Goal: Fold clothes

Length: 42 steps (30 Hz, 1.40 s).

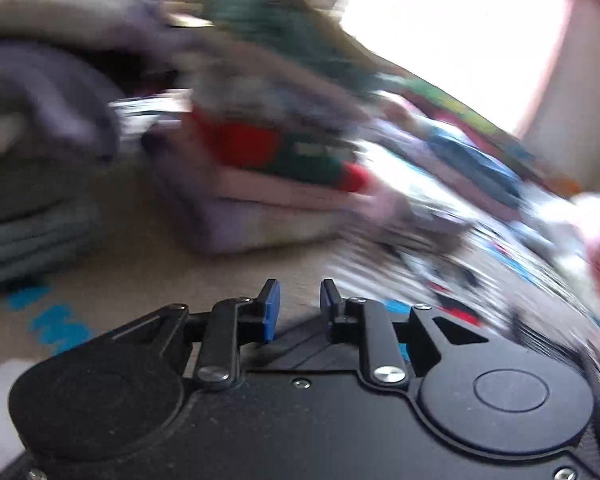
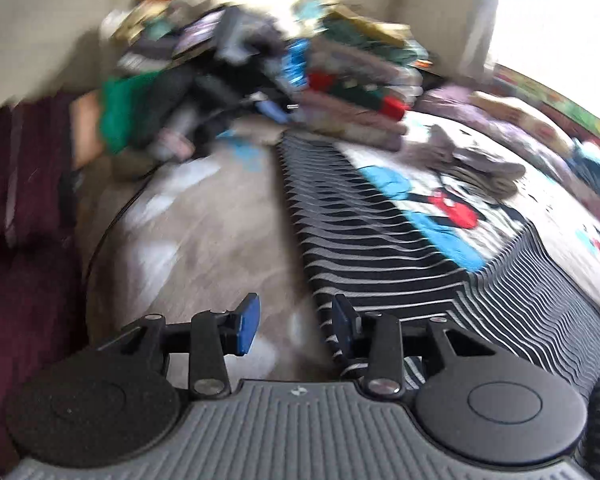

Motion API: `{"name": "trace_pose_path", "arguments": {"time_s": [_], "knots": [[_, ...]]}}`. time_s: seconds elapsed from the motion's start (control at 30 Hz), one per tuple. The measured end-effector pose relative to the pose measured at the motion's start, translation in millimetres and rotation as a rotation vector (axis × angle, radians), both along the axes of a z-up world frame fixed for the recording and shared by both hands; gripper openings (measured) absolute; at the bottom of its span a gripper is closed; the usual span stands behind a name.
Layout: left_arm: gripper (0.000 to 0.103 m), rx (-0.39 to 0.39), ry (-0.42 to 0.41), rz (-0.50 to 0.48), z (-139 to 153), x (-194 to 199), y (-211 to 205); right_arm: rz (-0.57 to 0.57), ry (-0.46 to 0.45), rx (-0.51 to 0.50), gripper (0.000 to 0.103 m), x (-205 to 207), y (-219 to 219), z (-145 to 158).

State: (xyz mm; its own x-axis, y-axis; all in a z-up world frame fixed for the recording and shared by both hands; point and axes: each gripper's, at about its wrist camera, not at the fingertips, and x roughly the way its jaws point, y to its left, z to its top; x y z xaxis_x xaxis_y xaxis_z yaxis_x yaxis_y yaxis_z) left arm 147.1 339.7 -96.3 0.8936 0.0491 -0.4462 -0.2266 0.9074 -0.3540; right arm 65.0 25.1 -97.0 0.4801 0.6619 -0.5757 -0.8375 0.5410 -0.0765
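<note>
Striped shirt (image 2: 380, 248) runs lengthwise ahead-right of right gripper (image 2: 294, 330), nearer than left gripper (image 1: 298, 308); both gape empty.

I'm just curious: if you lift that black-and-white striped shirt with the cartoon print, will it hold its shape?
Probably not. The striped shirt lies flat with wavy stripes, so it is likely soft and would droop. It looks thin, probably light. Pushed, it would likely bunch up rather than slide.
</note>
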Motion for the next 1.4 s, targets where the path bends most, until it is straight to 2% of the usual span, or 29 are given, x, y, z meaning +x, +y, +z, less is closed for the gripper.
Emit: {"name": "trace_pose_path", "arguments": {"time_s": [0.13,0.17,0.2,0.23,0.27,0.3,0.37,0.43,0.5,0.57,0.67,0.8,0.97,1.27,1.37,1.4], "knots": [[0.019,0.092,0.036,-0.310,-3,14,-51,-0.144,0.056,0.067,0.040,33,-5,6],[0.020,0.114,0.051,-0.371,-7,18,-64,-0.171,0.068,0.070,0.040,43,-5,6],[0.025,0.134,0.077,-0.409,-12,22,-74,-0.194,0.074,0.069,0.040,52,-5,6],[0.037,0.161,0.127,-0.403,-20,30,-80,-0.215,0.080,0.067,0.040,60,-5,6],[0.035,0.197,0.171,-0.356,-27,36,-81,-0.236,0.084,0.069,0.040,69,-6,5],[0.029,0.235,0.208,-0.298,-33,41,-80,-0.258,0.088,0.070,0.040,78,-7,4],[0.029,0.166,0.182,-0.233,-26,40,-66,-0.290,0.151,0.037,0.041,98,-6,-5],[0.029,0.151,0.115,-0.206,-16,35,-56,-0.269,0.236,-0.013,0.040,117,-5,-16],[0.029,0.081,0.079,-0.214,-14,33,-47,-0.260,0.245,0.009,0.039,128,-15,-11],[0.029,0.038,0.085,-0.221,-19,37,-41,-0.250,0.265,0.041,0.039,143,-25,-6],[0.029,0.043,0.140,-0.202,-28,48,-44,-0.251,0.314,0.061,0.039,177,-37,-8],[0.029,0.025,0.148,-0.200,-32,52,-42,-0.260,0.367,0.050,0.034,225,-40,-16],[0.029,0.002,0.146,-0.208,-34,56,-38,-0.236,0.347,0.002,0.033,267,-20,-16],[0.030,-0.040,0.141,-0.212,-36,59,-33,-0.328,0.470,0.145,0.033,348,-16,-25],[0.033,-0.052,0.140,-0.216,-37,59,-31,-0.377,0.500,0.189,0.033,367,-17,-27],[0.038,-0.055,0.139,-0.220,-37,59,-31,-0.394,0.508,0.206,0.033,372,-19,-28]]}}
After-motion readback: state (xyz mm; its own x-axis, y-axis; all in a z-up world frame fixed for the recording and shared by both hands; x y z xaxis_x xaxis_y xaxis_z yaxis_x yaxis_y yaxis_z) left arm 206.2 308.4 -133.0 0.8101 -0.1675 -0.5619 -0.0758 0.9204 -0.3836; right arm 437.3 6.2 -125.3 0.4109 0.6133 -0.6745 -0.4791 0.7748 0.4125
